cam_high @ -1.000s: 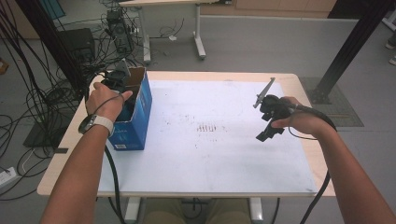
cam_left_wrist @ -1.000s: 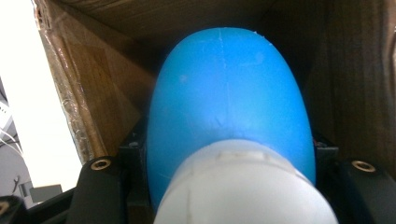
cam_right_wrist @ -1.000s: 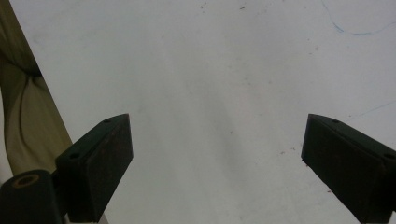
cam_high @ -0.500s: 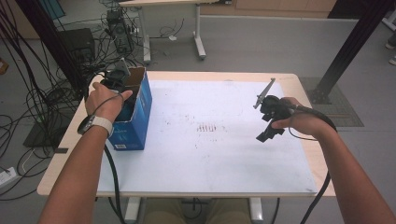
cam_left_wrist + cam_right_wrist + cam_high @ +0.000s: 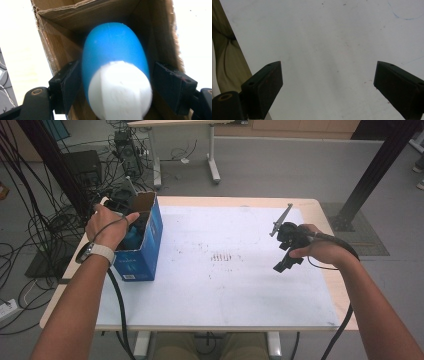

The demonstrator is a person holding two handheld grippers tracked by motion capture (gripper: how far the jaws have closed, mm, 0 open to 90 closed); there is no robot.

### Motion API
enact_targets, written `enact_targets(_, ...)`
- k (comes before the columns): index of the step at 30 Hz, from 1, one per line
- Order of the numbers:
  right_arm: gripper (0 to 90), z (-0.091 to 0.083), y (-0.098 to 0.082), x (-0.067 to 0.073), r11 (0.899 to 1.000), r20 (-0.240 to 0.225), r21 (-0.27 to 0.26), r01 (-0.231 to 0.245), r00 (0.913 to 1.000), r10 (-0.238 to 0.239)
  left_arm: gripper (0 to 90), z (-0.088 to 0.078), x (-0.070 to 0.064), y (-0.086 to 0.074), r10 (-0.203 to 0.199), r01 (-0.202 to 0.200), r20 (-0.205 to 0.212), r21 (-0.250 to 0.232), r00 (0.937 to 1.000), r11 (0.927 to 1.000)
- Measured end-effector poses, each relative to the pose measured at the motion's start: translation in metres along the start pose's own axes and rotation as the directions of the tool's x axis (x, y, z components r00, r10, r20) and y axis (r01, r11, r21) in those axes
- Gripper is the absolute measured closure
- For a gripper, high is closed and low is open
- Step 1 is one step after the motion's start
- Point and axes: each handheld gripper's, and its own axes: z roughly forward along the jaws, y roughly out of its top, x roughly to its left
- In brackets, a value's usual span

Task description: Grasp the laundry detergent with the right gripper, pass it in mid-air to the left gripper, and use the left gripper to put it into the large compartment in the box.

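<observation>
Left gripper [image 5: 116, 87] reaches down into the open blue box [image 5: 145, 247] at the table's [image 5: 250, 320] left side. Its jaws sit on both sides of a blue and white bottle [image 5: 115, 75], but whether they squeeze it yet is hard to tell. The bottle is inside the box, so lifting it out looks left to do. Right gripper [image 5: 327, 87] hangs wide open and empty over the white table.

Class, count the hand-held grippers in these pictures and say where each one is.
2. The left hand-held gripper reaches into the blue box at the table's left; the right hand-held gripper hangs above the white sheet on the right.
</observation>
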Motion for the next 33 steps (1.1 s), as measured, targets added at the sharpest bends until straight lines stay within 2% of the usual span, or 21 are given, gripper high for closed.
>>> enact_targets(5,8.5,-0.001,0.003,0.001,1.000,0.001,0.011,0.006,1.0000,-0.006,15.1,-0.013,0.001,0.001,0.014,-0.014,-0.017,-0.012,0.9998,0.9998)
enact_targets(8,8.5,-0.003,0.003,0.000,1.000,0.003,0.009,0.006,1.0000,-0.006,12.4,-0.023,-0.001,0.002,0.050,-0.050,-0.015,-0.015,0.9986,0.9986)
enact_targets(14,8.5,-0.008,0.002,-0.001,1.000,0.012,0.013,-0.002,0.9999,0.002,10.8,-0.044,-0.006,0.002,0.104,-0.104,-0.003,-0.052,0.9946,0.9932)
enact_targets(15,8.5,-0.009,0.002,-0.001,1.000,0.013,0.014,-0.003,0.9999,0.003,10.5,-0.051,-0.007,0.002,0.128,-0.128,-0.005,-0.060,0.9917,0.9899)
enact_targets(17,8.5,-0.011,0.001,-0.002,1.000,0.018,0.013,-0.003,0.9998,0.003,9.1,-0.057,-0.009,0.002,0.147,-0.147,0.002,-0.064,0.9891,0.9871)
enact_targets(21,8.5,-0.013,-0.001,-0.002,1.000,0.021,0.015,-0.006,0.9998,0.006,8.1,-0.073,-0.014,0.002,0.209,-0.209,-0.003,-0.076,0.9779,0.9750)
enact_targets(24,8.4,-0.016,-0.002,-0.002,1.000,0.026,0.012,-0.010,0.9996,0.010,6.3,-0.087,-0.020,0.000,0.265,-0.264,0.003,-0.096,0.9642,0.9598)
enact_targets(26,8.4,-0.018,-0.003,-0.003,1.000,0.024,0.012,-0.017,0.9996,0.016,4.9,-0.094,-0.025,-0.002,0.311,-0.307,0.018,-0.114,0.9502,0.9448)
enact_targets(27,8.3,-0.018,-0.003,-0.003,1.000,0.022,0.013,-0.019,0.9996,0.018,4.9,-0.098,-0.029,-0.003,0.343,-0.338,0.018,-0.120,0.9392,0.9333)
enact_targets(29,8.3,-0.021,-0.004,-0.004,1.000,0.027,0.016,-0.021,0.9994,0.021,4.9,-0.104,-0.034,-0.005,0.379,-0.373,0.025,-0.136,0.9250,0.9179)
enact_targets(33,8.3,-0.024,-0.004,-0.005,1.000,0.030,0.009,-0.028,0.9992,0.028,5.0,-0.112,-0.047,-0.009,0.463,-0.452,0.056,-0.141,0.8847,0.8809)
